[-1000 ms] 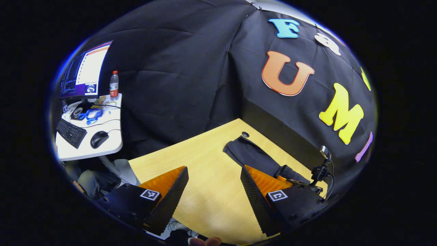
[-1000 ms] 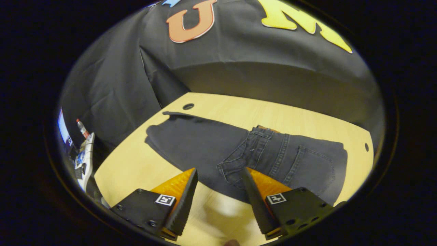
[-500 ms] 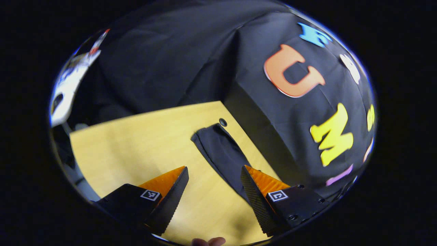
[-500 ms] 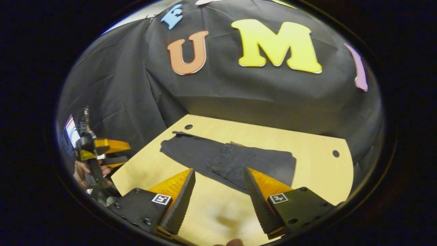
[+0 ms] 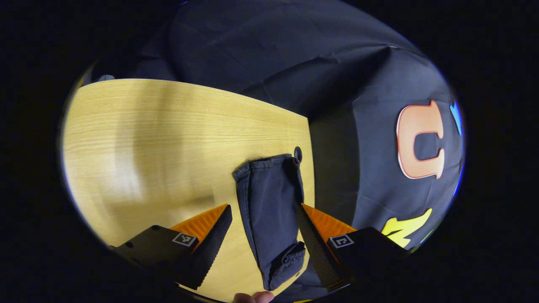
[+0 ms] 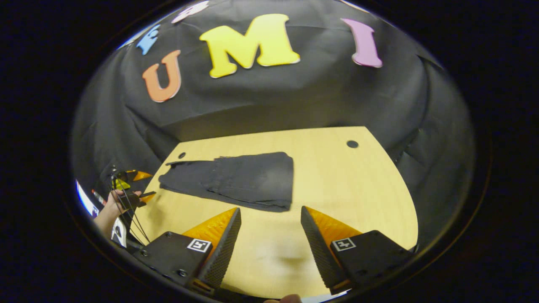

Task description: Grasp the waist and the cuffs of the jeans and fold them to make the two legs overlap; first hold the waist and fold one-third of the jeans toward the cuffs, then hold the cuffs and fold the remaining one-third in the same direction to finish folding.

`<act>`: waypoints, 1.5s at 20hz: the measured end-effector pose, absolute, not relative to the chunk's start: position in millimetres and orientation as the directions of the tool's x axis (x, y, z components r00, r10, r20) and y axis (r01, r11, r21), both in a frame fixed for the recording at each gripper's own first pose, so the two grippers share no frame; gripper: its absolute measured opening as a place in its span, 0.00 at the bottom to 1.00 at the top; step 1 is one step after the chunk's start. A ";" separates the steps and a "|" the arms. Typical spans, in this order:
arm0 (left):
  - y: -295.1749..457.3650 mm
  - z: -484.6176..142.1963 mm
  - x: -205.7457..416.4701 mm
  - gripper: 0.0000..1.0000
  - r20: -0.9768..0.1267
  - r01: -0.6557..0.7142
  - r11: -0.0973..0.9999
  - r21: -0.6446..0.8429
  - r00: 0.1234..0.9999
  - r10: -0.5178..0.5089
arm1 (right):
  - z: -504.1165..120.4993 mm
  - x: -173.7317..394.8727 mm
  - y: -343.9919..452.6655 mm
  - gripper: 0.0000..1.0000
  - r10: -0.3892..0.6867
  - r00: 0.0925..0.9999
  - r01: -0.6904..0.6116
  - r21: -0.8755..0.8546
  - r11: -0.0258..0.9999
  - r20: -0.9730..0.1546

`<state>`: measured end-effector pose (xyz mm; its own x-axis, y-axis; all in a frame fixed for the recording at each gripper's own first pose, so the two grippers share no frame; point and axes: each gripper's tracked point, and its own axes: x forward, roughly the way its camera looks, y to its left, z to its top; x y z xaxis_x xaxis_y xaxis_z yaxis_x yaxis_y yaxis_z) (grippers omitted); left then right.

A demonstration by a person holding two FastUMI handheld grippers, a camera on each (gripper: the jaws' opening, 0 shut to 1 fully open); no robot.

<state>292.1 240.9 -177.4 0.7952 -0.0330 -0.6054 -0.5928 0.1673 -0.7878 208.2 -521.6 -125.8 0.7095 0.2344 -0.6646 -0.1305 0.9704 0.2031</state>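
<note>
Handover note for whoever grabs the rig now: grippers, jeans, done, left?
Left hand-held gripper: open, holding nothing, poised above the cuff end of the jeans, which lies between its fingers in the left gripper view.
Right hand-held gripper: open, holding nothing, over bare table short of the jeans.
Jeans: flat on the table, legs overlapped, waist third apparently already folded over toward the cuffs.
Left to do: grip the cuffs and fold the last third over in the same direction.
</note>
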 end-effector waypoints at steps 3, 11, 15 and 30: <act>245.0 -196.9 305.9 0.99 -0.644 -0.627 0.213 -0.750 0.765 -0.014 | -125.0 210.7 -537.3 0.85 0.205 0.713 -0.100 0.192 0.976 -0.670; 250.9 -208.7 339.0 1.00 -0.665 -0.648 0.248 -0.720 0.746 0.020 | -127.5 212.6 -535.5 0.86 0.202 0.691 -0.108 0.176 0.978 -0.695; 253.0 -206.4 357.5 0.97 -0.624 -0.610 0.205 -0.766 0.782 -0.006 | -128.5 211.9 -536.9 0.86 0.190 0.687 -0.095 0.172 0.981 -0.702; 237.0 -175.4 383.1 0.07 -0.529 -0.509 0.259 -0.821 0.849 -0.007 | -129.8 209.5 -540.5 0.89 0.157 0.687 -0.065 0.155 0.986 -0.710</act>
